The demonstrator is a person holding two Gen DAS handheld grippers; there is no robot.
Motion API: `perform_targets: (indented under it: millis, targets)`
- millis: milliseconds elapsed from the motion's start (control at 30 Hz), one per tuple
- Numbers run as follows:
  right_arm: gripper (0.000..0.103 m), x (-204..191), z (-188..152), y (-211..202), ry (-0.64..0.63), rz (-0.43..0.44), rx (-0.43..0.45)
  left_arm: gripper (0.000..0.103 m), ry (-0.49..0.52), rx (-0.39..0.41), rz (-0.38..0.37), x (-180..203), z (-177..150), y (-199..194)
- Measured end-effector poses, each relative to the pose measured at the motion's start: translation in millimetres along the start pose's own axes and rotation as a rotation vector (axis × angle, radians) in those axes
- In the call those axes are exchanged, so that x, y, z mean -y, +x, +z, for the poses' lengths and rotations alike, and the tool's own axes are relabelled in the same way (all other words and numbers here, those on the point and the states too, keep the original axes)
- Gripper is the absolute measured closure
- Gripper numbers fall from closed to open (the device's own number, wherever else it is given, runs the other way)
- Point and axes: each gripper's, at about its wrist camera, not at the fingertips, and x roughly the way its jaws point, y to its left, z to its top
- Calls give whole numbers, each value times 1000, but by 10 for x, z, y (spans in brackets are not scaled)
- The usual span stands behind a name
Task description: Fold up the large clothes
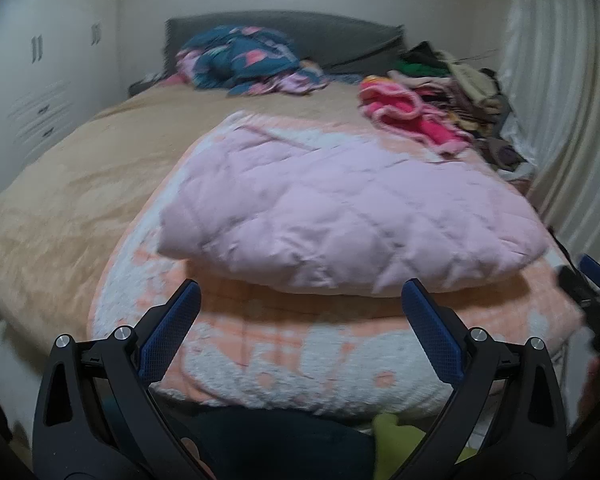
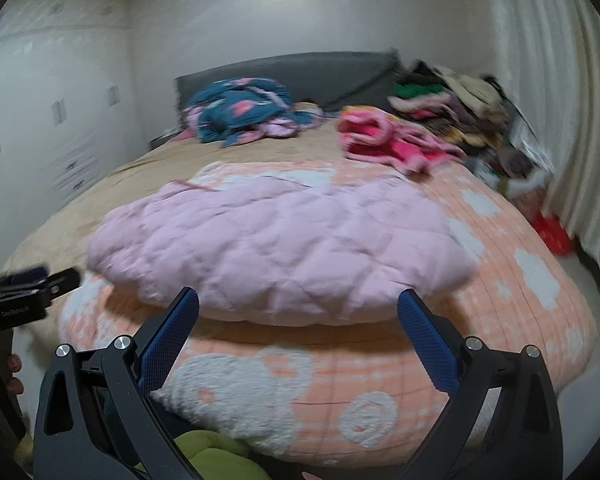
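Left wrist view: left gripper (image 1: 300, 304) jaws spread wide, holding nothing, hovering off the bed's (image 1: 60, 200) near edge. Pink quilted jacket (image 1: 340, 208), folded flat, lies on an orange-and-white blanket (image 1: 284, 360) at the near right part of the bed. Right wrist view: right gripper (image 2: 298, 310) likewise wide apart, empty, facing the same jacket (image 2: 284, 240). Blue patterned bedding (image 2: 240, 110) bunched at the headboard (image 2: 300, 72). Hot-pink garment (image 2: 388, 140) beside a clothes pile (image 2: 452, 112) at the far right corner. Both frames motion-blurred.
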Motion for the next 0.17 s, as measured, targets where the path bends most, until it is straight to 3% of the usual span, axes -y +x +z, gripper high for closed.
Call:
perform_targets:
  millis: [100,167]
  targets:
    - [4,590,-55,92,112,-131,-5,9,-63,-57,65,-359,86,276]
    - [4,1270,-185,169,185,-339,-24,9,-119,-68,153,-788,212,511]
